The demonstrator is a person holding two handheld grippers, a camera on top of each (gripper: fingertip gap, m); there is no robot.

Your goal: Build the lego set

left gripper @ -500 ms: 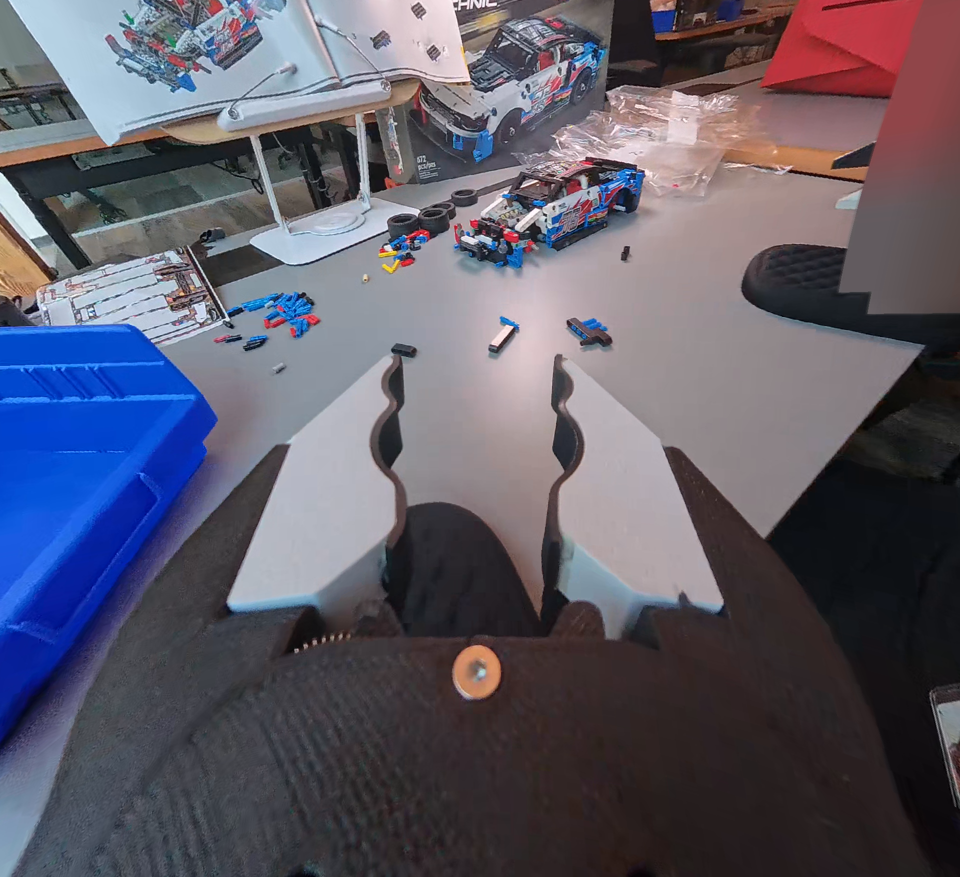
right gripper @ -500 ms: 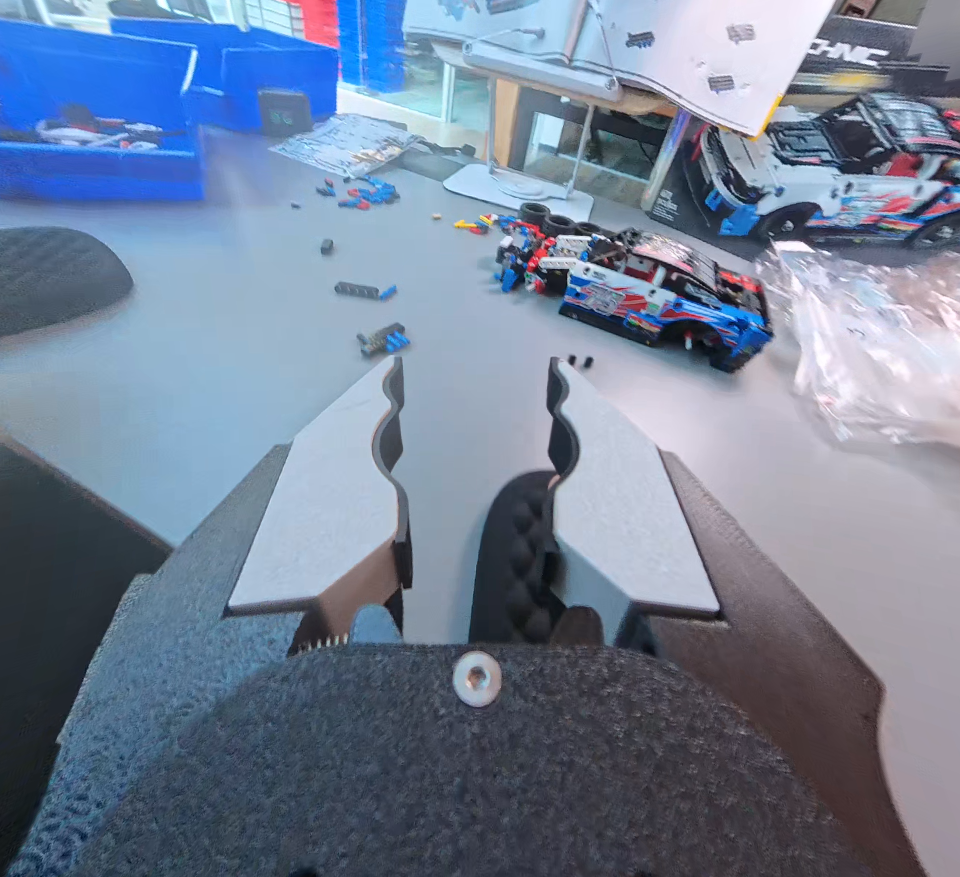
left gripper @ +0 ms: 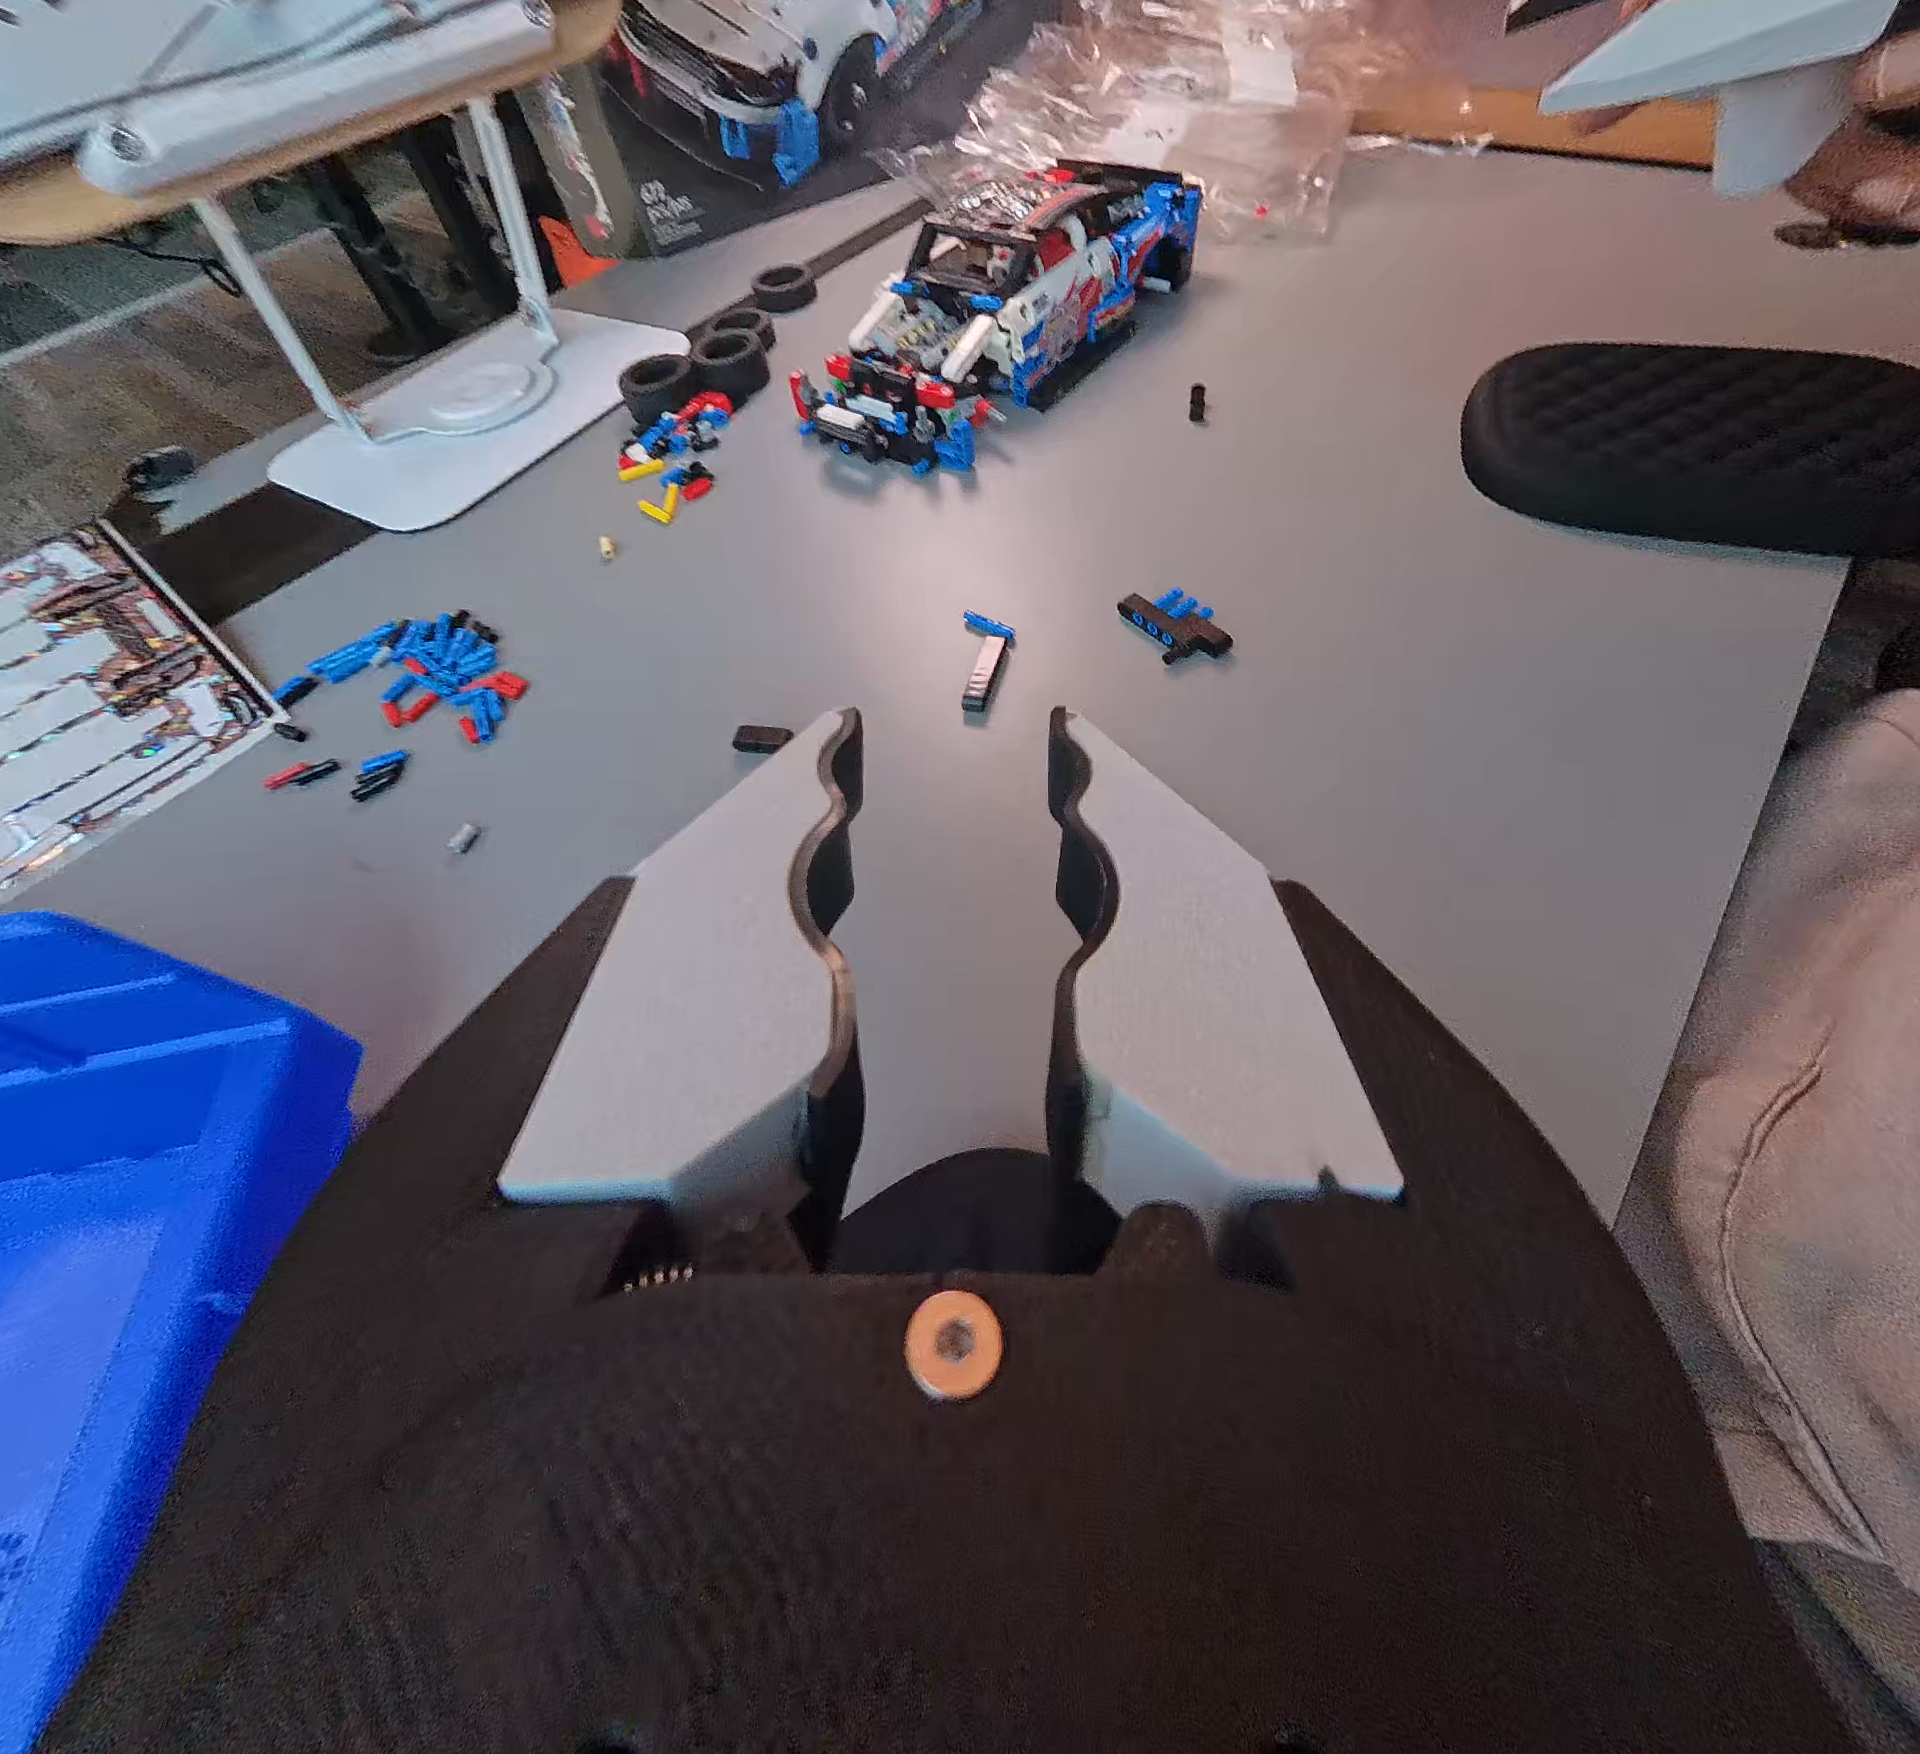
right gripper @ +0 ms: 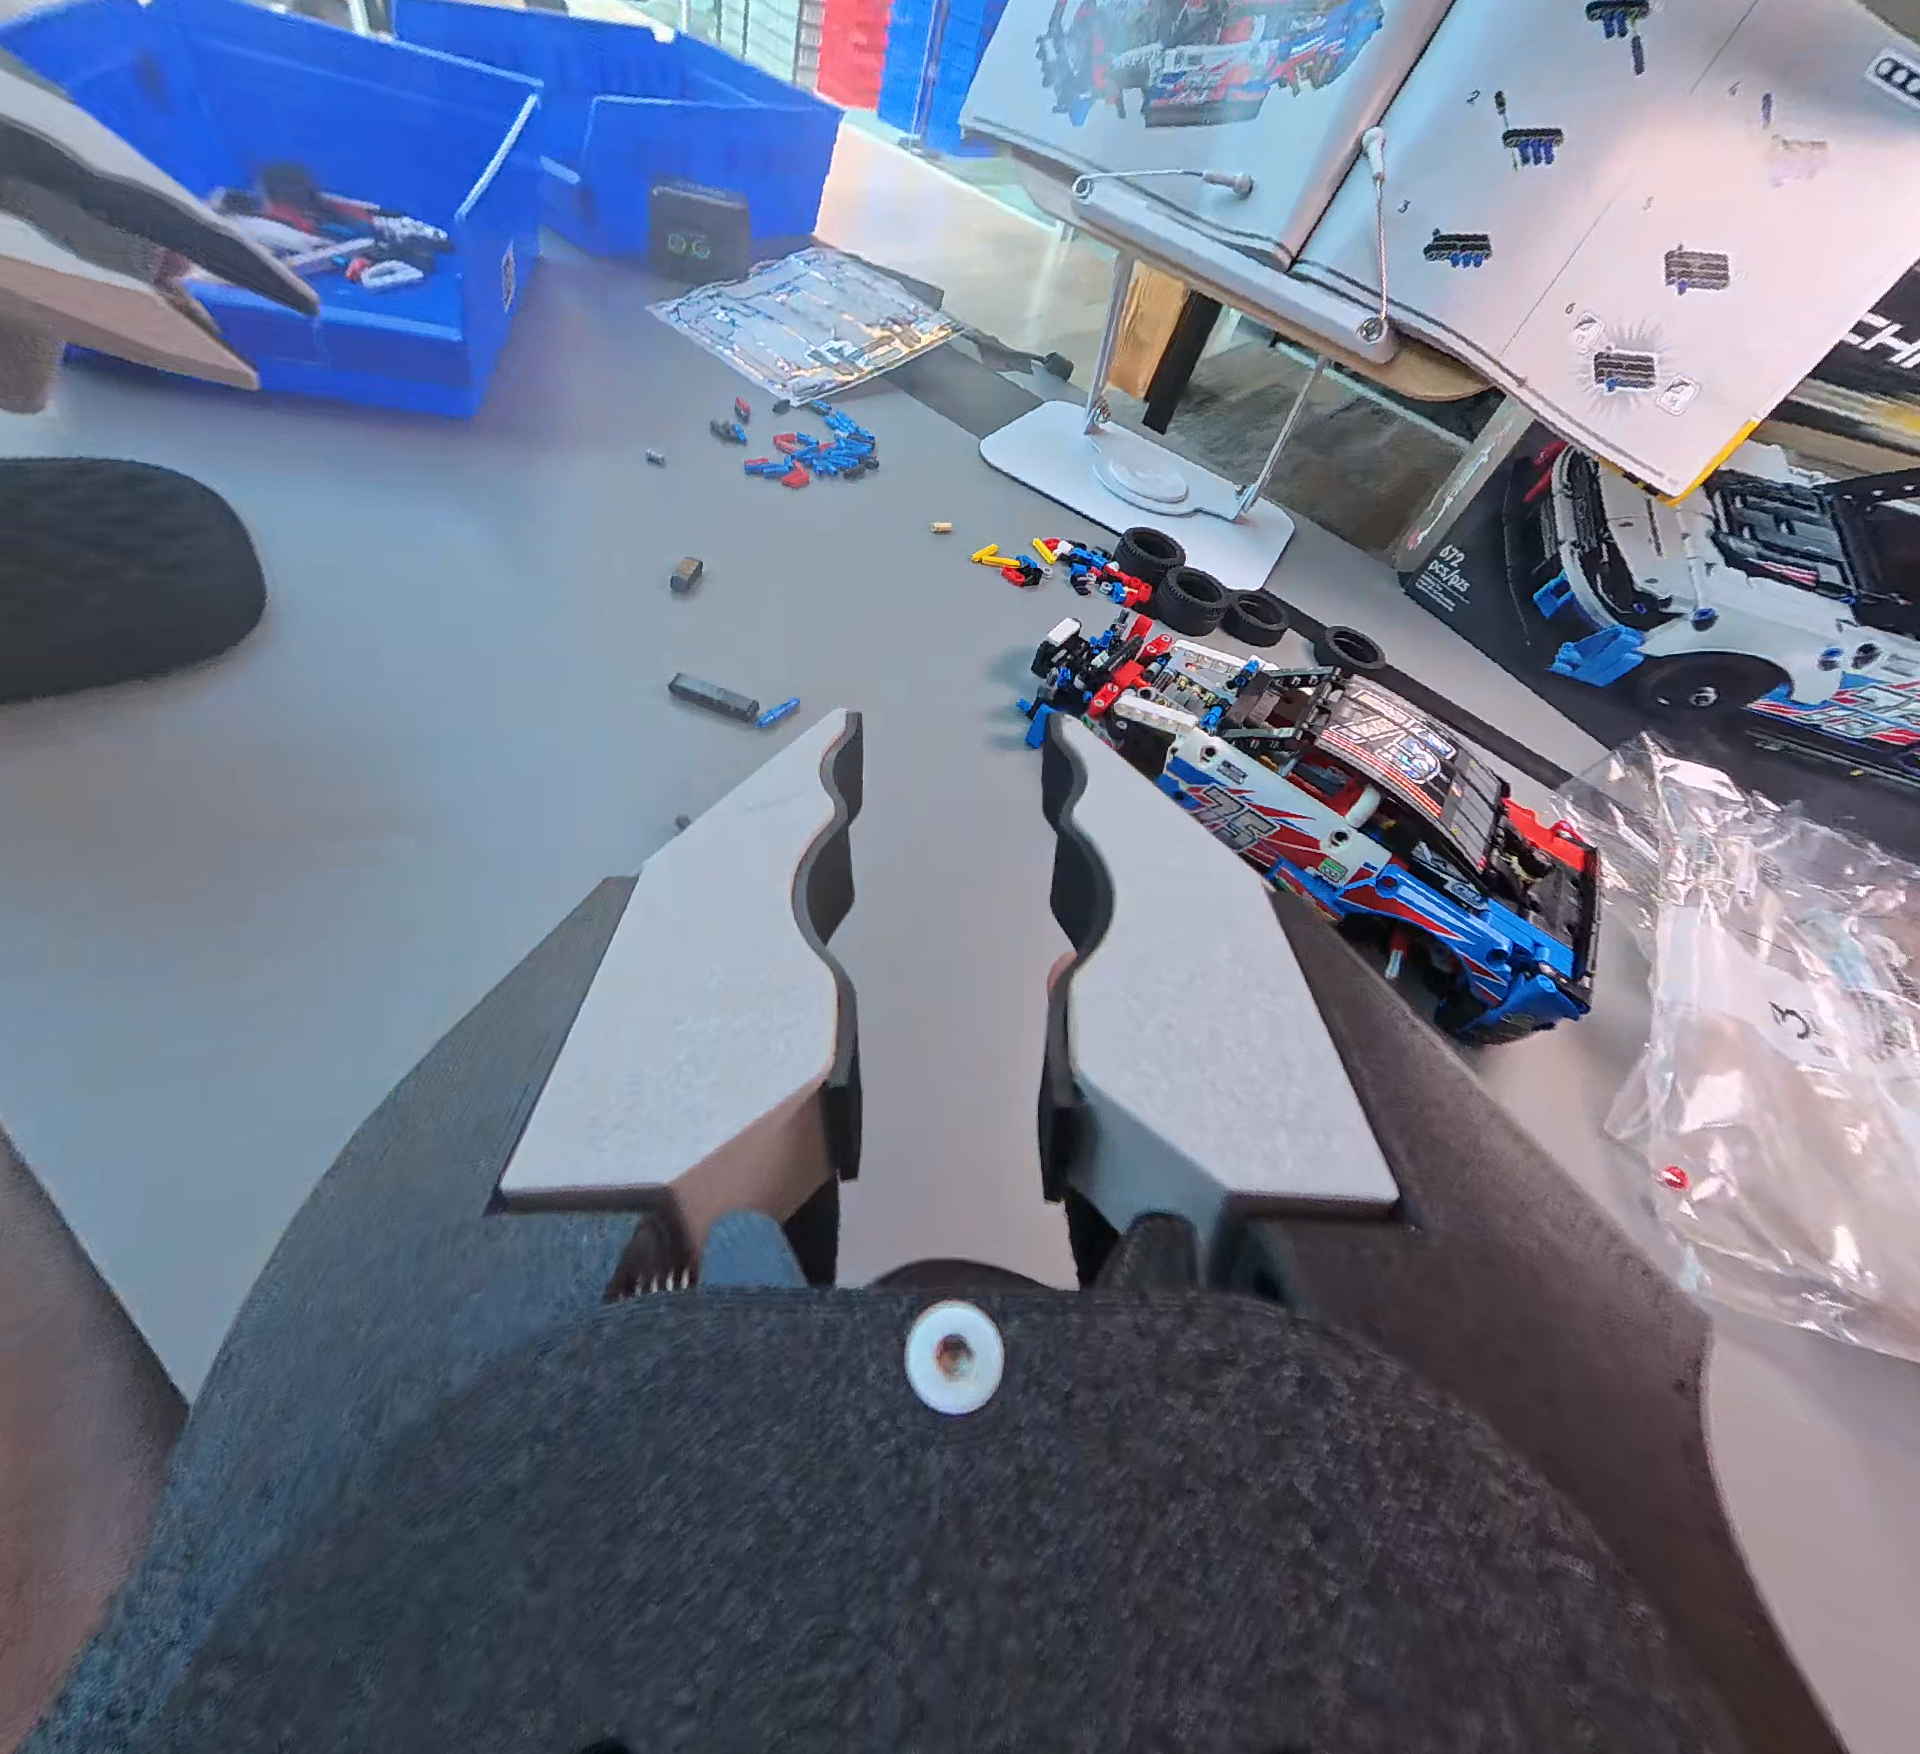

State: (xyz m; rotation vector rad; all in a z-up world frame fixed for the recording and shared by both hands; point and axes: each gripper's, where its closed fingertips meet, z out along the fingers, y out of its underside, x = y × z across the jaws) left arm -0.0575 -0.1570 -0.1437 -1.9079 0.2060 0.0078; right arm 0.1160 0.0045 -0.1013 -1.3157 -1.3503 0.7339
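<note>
Both grey-fingered grippers, left [left gripper: 954,728] and right [right gripper: 951,733], hover over the grey table [left gripper: 1351,769] with jaws parted and nothing between them. The partly built red, white and blue lego race car [right gripper: 1340,811] sits just beside the right gripper's fingertips, four loose black tyres [right gripper: 1195,598] lined up near its nose.

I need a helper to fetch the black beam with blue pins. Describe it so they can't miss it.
Start at the model car in the middle of the grey table. Come from its nose towards the table's near edge, where two small pieces lie side by side. The beam is the one nearer the black pad: short, black, with a row of blue pins, unlike the plain black-and-white bar beside it.
</note>
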